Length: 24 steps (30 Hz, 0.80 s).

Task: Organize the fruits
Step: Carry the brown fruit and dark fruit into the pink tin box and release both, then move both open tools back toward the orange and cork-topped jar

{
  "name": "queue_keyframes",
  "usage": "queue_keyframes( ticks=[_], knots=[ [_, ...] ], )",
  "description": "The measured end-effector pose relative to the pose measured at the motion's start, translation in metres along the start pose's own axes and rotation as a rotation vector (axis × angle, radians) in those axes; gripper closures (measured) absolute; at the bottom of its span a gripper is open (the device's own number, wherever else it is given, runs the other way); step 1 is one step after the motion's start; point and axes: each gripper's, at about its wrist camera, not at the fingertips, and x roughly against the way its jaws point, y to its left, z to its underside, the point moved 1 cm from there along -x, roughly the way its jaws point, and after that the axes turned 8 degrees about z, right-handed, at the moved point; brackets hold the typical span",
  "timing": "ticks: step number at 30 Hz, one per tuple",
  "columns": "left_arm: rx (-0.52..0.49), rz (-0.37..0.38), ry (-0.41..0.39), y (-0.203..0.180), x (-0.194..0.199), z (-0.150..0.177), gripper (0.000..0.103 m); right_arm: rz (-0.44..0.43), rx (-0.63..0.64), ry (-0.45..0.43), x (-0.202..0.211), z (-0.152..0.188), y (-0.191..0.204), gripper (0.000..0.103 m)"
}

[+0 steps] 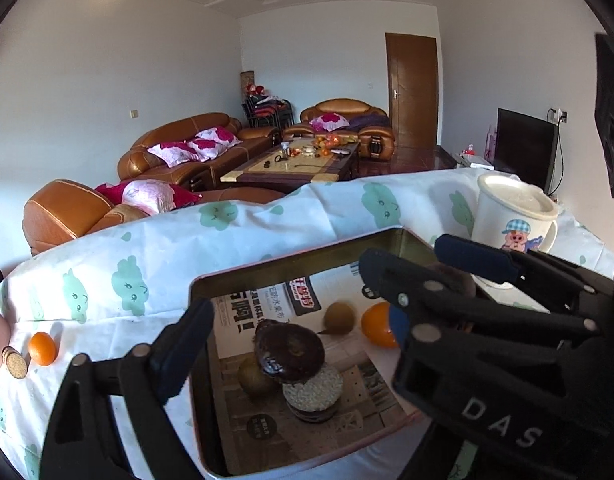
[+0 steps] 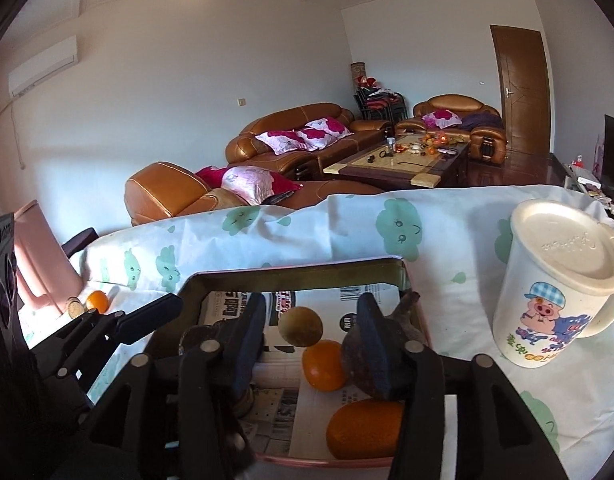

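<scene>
Both grippers, left (image 1: 299, 344) and right (image 2: 311, 344), hang over the tray (image 1: 267, 268) of fruit, jaws apart, gripping nothing.

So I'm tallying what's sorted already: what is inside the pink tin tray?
Inside the tray, on printed paper: two kiwis, oranges, a dark avocado-like fruit and a round cake. The fingers cover the near corners, so anything there can't be seen.

White raised letters "DAS" on right gripper (image 1: 395, 292) body, Chinese print on newspaper (image 1: 267, 300) lining tin ahead of jaws, too blurred to read, embossed lid mark and coloured characters on cartoon-pig mug (image 2: 555, 292) to the right, illegible
</scene>
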Motion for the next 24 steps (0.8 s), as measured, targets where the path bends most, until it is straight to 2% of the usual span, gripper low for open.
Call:
queue_keyframes(
  ticks=[2, 5, 8, 10, 24],
  knots=[
    [-0.021, -0.004, -0.015, -0.004, 0.006, -0.001, 0.005, 0.023, -0.003, -0.036, 0.007, -0.001, -0.001, 0.041],
    [-0.002, -0.006, -0.019, -0.002, 0.012, -0.001, 0.0, 0.084, -0.024, -0.073, 0.015, -0.002, -0.007, 0.039],
    [0.017, -0.025, -0.015, 0.004, 0.015, 0.001, 0.0, 0.124, -0.04, -0.094, 0.019, -0.003, -0.012, 0.033],
    [0.024, -0.039, -0.017, 0.008, 0.019, 0.003, 0.0, 0.135, -0.034, -0.096, 0.019, -0.003, -0.012, 0.033],
    [0.057, -0.202, -0.004, 0.06, 0.047, 0.03, 0.0, 0.225, 0.056, -0.186, 0.037, 0.01, 0.008, 0.033]
  ],
)
